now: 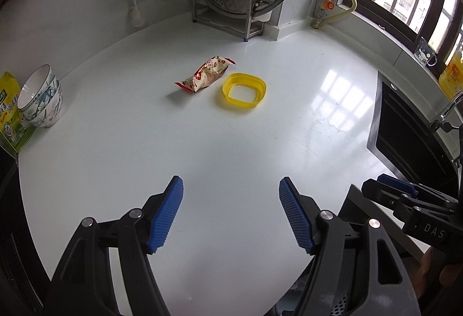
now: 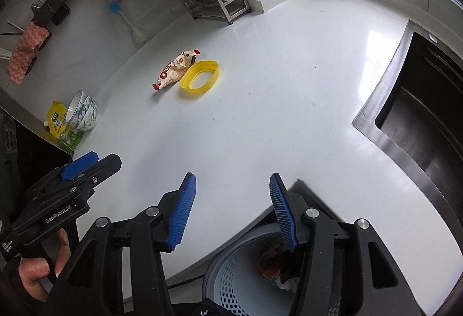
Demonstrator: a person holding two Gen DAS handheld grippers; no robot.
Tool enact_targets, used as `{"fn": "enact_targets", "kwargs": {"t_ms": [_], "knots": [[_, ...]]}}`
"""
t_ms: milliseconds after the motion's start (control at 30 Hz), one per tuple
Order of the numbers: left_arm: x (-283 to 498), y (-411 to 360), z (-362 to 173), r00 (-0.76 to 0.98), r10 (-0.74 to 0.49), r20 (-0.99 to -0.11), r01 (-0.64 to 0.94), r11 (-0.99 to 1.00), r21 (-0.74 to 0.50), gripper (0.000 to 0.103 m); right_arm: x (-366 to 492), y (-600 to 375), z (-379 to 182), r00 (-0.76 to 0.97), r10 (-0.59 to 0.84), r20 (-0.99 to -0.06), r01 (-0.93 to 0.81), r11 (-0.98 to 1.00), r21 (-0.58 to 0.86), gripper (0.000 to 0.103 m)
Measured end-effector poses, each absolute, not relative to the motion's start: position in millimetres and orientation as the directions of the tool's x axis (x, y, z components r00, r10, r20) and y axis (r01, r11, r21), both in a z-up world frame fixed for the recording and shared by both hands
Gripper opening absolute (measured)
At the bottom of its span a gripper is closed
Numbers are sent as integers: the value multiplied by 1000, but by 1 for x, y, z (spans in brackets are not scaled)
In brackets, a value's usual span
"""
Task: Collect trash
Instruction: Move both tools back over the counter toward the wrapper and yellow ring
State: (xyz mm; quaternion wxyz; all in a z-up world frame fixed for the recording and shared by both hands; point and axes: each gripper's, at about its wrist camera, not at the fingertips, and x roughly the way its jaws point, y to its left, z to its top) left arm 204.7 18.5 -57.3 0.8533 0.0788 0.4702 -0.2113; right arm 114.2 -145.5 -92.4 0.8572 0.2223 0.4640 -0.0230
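Left gripper point(image 1: 231, 211) and right gripper point(image 2: 233, 207) both spread, empty, at counter's near edge over perforated trash bin point(image 2: 231, 281), likely staged for drops; snack wrapper point(image 1: 206, 73) touches yellow plastic ring point(image 1: 244, 90), well apart mid-counter point(image 1: 202, 156).

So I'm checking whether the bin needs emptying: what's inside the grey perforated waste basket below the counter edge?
Inside the grey perforated waste basket lies some crumpled orange, dark and white rubbish. The right gripper covers part of it, so the rest is hidden.
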Motion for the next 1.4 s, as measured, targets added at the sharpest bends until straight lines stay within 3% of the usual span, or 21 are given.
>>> {"fn": "enact_targets", "kwargs": {"t_ms": [667, 900, 1400], "knots": [[313, 59, -71, 557, -246, -793, 446, 894, 36, 81, 235, -120, -114, 539, 73, -839, 338, 894, 295, 67], [336, 72, -80, 551, -261, -793, 461, 887, 28, 81, 282, -106, -121, 548, 35, -836, 385, 876, 289, 71], [358, 94, -92, 531, -286, -797, 444, 896, -26, 81, 349, -83, -144, 476, -106, -873, 439, 889, 131, 72]]}}
